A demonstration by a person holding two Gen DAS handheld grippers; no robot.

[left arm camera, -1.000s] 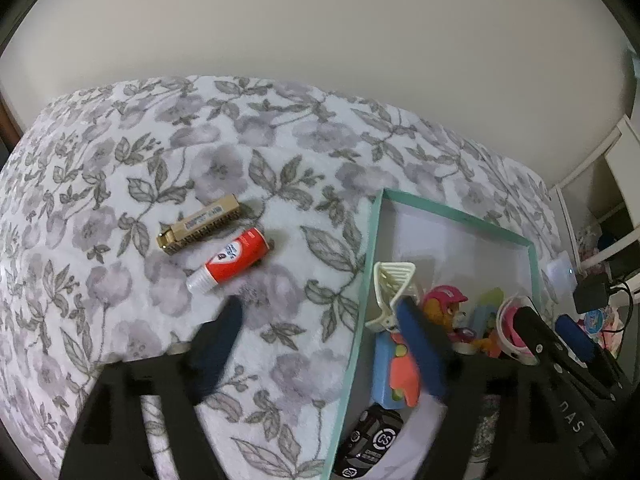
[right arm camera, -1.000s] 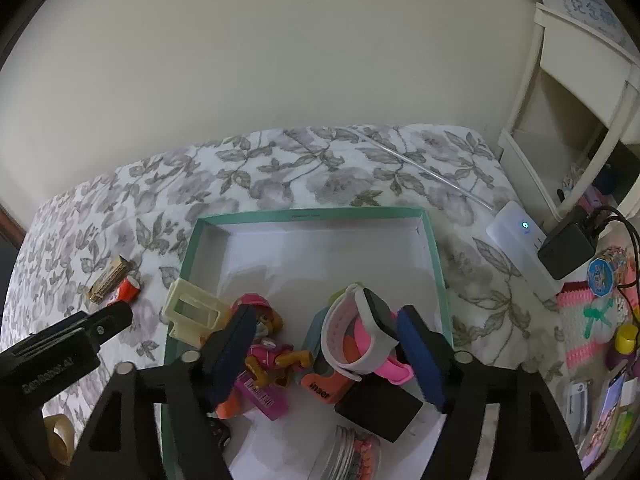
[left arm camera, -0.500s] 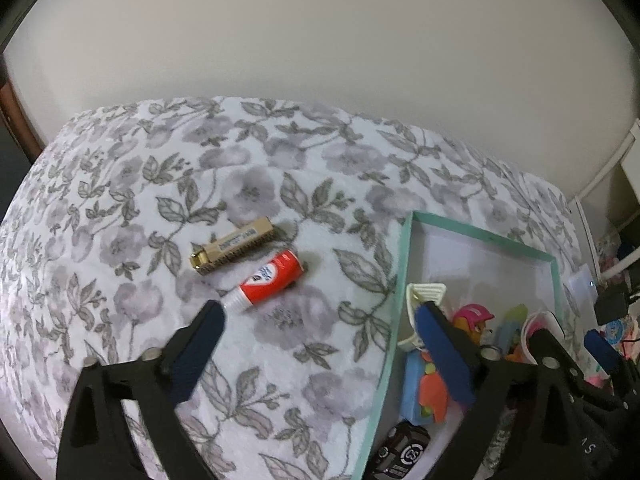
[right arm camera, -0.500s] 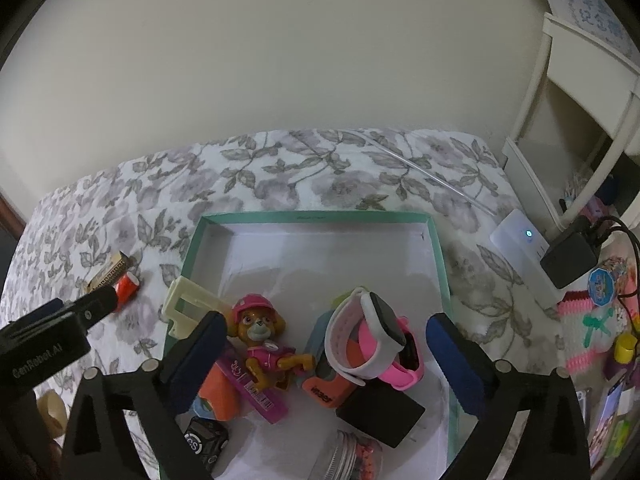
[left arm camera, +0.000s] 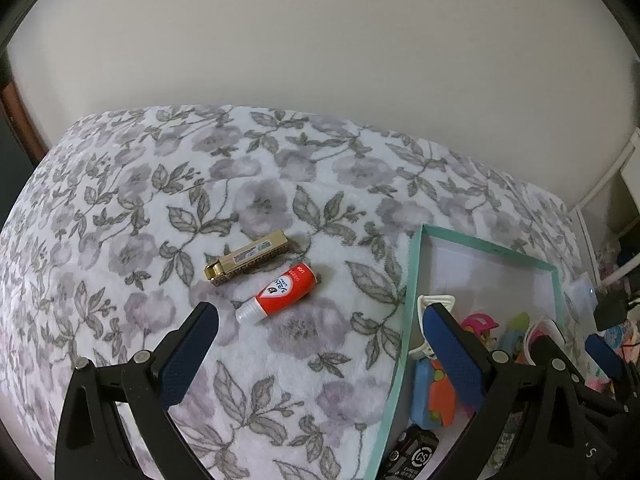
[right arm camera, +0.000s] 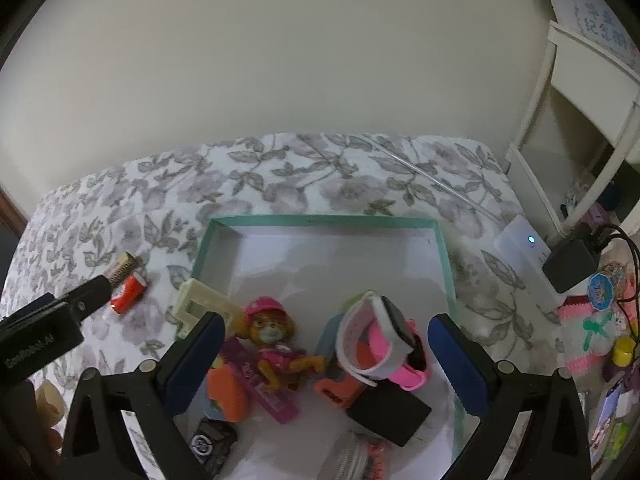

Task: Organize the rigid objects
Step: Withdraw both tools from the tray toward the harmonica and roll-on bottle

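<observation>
Red and white, the small plastic tube (left arm camera: 281, 293) lies on the grey-flowered fleece bedspread (left arm camera: 120, 240), its label printing too small and skewed to read. Just beside it, not touching so far as the left wrist view shows, lies a gold metal oblong case (left arm camera: 247, 255) with a pale label strip whose text is illegible. Both sit well left of the shallow cardboard box with a teal rim and white floor (right arm camera: 328, 221).

The left tool (left arm camera: 316, 320) hovers over the bedspread with its blue-padded fingers (left arm camera: 188, 354) spread wide, pinching nothing; the tube lies just ahead between them. The right tool (right arm camera: 326, 344) hangs over the box, likewise spread and empty. Its view catches the left tool's black body, printed with white lettering that looks like "GenRobot.AI".

Inside the box are a plastic pup figure in a pink cap (right arm camera: 274, 342), a white-strapped smartwatch looped with a pink band (right arm camera: 382, 340), a cream plastic rectangular frame (right arm camera: 196, 304) leaning over the left rim, a black block (right arm camera: 388, 412) and a black cube with a round white logo (right arm camera: 210, 442), partly cut off. An orange piece under the watch carries dark lettering that cannot be read. At the bottom edge a clear jar (right arm camera: 356, 460) with reddish contents is cropped.

A white device with a lit blue dot (right arm camera: 524, 244) sits beside the bed.
</observation>
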